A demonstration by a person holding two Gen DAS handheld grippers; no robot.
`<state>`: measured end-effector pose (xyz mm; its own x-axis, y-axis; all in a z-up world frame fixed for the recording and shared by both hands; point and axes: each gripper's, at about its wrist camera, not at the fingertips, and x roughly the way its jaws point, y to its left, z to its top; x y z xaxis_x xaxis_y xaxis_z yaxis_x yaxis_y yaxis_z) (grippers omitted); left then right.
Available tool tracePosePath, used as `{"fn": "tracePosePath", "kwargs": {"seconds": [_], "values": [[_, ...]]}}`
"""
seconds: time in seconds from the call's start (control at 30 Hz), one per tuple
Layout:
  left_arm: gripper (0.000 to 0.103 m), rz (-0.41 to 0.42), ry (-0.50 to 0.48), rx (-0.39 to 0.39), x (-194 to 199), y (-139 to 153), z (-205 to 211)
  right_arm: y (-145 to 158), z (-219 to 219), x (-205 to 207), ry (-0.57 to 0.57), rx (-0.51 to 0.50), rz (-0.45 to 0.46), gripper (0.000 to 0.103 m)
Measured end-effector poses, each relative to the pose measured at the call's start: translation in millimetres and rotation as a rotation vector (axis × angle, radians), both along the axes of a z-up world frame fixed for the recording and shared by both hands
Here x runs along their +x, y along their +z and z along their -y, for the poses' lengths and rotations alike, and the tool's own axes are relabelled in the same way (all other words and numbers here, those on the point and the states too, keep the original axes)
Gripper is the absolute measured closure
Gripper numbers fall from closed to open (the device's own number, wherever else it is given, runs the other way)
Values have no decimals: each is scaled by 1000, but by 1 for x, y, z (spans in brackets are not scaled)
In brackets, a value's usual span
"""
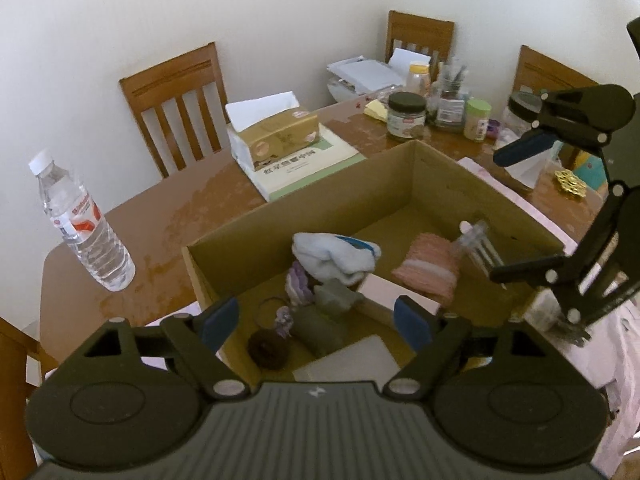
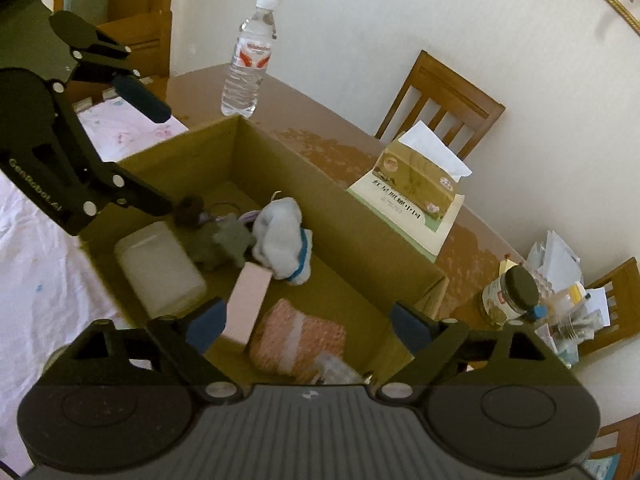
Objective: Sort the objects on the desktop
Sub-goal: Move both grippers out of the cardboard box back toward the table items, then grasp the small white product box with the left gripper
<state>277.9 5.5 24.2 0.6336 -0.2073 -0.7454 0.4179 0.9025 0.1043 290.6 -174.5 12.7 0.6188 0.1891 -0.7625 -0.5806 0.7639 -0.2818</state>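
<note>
An open cardboard box (image 1: pixel 360 184) (image 2: pixel 340 232) stands on the wooden table. Inside lie a white sock with a blue stripe (image 1: pixel 336 258) (image 2: pixel 280 236), a pink knitted cloth (image 1: pixel 428 272) (image 2: pixel 296 336), a pale pink carton (image 2: pixel 248 304), a translucent plastic tub (image 2: pixel 160 268), an olive plush piece (image 2: pixel 224 244), a dark brown pompom (image 1: pixel 266 348) and a clear packet (image 1: pixel 476 240). My left gripper (image 1: pixel 316 322) (image 2: pixel 160 156) hovers open over the box's near end, holding nothing. My right gripper (image 2: pixel 308 326) (image 1: pixel 498 216) is open above the pink cloth and the carton, also with nothing in it.
A water bottle (image 1: pixel 84 224) (image 2: pixel 248 68) stands on the table beyond the box. A tissue box (image 1: pixel 276 132) (image 2: pixel 416 184) rests on a book. Jars (image 1: pixel 406 116) and papers crowd the far corner. Wooden chairs (image 1: pixel 176 92) line the wall. A pink-printed cloth (image 2: pixel 40 240) covers the near side.
</note>
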Motion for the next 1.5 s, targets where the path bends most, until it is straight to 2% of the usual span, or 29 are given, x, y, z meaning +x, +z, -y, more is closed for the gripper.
{"fn": "tracePosePath", "kwargs": {"seconds": [0.23, 0.5, 0.63, 1.07, 1.17, 1.27, 1.33, 1.5], "values": [[18, 31, -21, 10, -41, -5, 9, 2, -1, -52, 12, 5, 55, 7], [18, 1, -82, -5, -91, -9, 20, 1, 7, -104, -46, 18, 30, 5], [18, -7, -118, 12, -108, -16, 32, -3, 13, -125, -74, 20, 15, 5], [18, -62, -189, -49, -136, -37, 75, -20, 43, -153, -149, 38, -27, 5], [19, -55, -203, -28, -138, -44, 88, -24, 50, -155, -158, 42, -36, 5], [28, -59, -210, -20, -136, -51, 98, -26, 54, -156, -160, 42, -33, 5], [40, -79, -206, -21, -134, -56, 103, -27, 58, -156, -164, 50, -34, 5], [50, -102, -189, -31, -130, -64, 109, -30, 65, -157, -161, 52, -41, 5]]}}
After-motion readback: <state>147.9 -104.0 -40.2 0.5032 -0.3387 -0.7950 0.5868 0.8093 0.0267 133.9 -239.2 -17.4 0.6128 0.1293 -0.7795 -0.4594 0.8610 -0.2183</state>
